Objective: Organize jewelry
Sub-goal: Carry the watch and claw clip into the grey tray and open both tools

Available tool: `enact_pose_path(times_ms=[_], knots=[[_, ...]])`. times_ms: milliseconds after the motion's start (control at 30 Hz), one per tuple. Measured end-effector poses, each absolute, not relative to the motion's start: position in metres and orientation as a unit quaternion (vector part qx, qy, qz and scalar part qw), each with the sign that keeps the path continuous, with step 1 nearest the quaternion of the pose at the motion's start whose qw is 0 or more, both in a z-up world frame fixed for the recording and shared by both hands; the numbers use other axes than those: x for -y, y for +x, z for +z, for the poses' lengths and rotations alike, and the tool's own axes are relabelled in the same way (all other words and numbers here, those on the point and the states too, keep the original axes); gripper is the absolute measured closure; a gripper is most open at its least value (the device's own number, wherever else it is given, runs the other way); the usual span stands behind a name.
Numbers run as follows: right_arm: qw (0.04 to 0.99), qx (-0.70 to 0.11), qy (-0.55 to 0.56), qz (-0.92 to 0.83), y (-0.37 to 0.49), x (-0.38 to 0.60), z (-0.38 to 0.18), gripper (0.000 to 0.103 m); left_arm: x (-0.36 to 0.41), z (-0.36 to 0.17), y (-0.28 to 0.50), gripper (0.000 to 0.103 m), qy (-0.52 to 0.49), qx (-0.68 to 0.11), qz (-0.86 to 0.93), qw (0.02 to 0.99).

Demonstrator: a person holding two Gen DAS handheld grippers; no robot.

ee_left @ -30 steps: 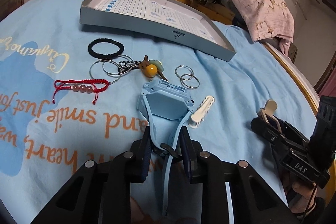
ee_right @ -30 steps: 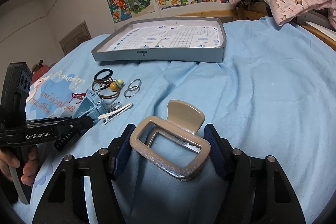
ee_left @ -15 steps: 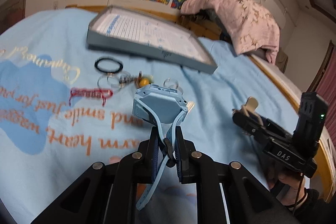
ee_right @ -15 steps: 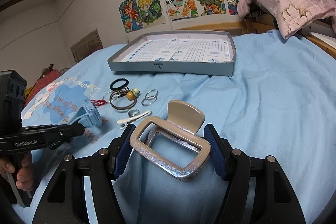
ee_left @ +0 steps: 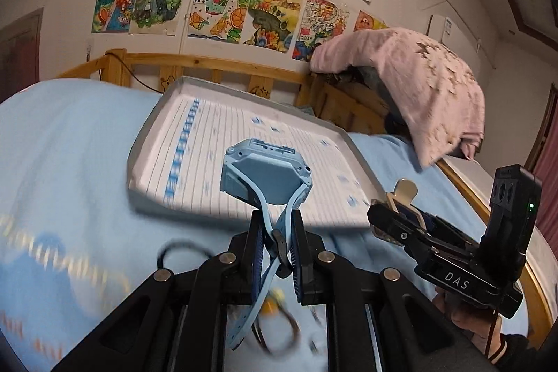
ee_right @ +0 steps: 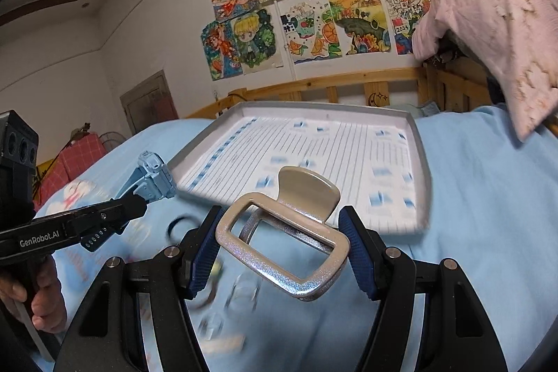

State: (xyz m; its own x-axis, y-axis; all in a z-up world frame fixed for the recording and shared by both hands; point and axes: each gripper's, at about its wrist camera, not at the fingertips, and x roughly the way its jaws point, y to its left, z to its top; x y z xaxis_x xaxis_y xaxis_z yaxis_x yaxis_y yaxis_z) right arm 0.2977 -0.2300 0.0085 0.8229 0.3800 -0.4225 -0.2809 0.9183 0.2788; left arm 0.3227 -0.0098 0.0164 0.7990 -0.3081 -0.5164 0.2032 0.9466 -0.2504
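The blue watch hangs clear of the bed, its two strap ends pinched between the jaws of the left hand-held gripper; the jaws have just been closing and now clamp the strap. Its case stands above the near edge of the grey tray, which lies toward the head of the bed. The right hand-held gripper is clamped across the silver frame of a beige hair claw, also carried in the air just short of the tray's near edge.

The step in hand looks like carrying both pieces to the tray. To do it well, bring each piece over the lined floor of the tray, past the raised rim, and lower it close before letting go, so the watch does not swing on its strap and tip out. Set them well apart, the watch toward the left side, the claw toward the right. A black hair tie and blurred small pieces remain on the bed below.
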Motion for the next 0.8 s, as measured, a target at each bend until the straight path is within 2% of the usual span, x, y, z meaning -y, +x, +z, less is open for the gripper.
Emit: enact_pose_path(times_ms=[233, 467, 700, 767, 800], knots=[[0.940, -0.266, 0.131, 0.166, 0.388, 0.224, -0.012, 0.041, 0.003, -0.006, 0.388, 0.090, -0.109, -0.315, -0.125, 0.934], [0.935, -0.290, 0.122, 0.165, 0.410, 0.210, -0.033, 0.041, 0.005, -0.031, 0.401, 0.086, -0.108, -0.344, -0.113, 0.926], [0.931, -0.309, 0.113, 0.158, 0.409, 0.207, -0.043, 0.041, 0.009, -0.030, 0.396, 0.072, -0.095, -0.344, -0.103, 0.929], [0.931, -0.310, 0.115, 0.154, 0.408, 0.209, -0.042, 0.041, 0.007, -0.028, 0.392, 0.065, -0.099, -0.340, -0.102, 0.930], [0.931, -0.309, 0.117, 0.152, 0.406, 0.211, -0.042, 0.039, 0.004, -0.027, 0.389, 0.055, -0.104, -0.337, -0.101, 0.930]])
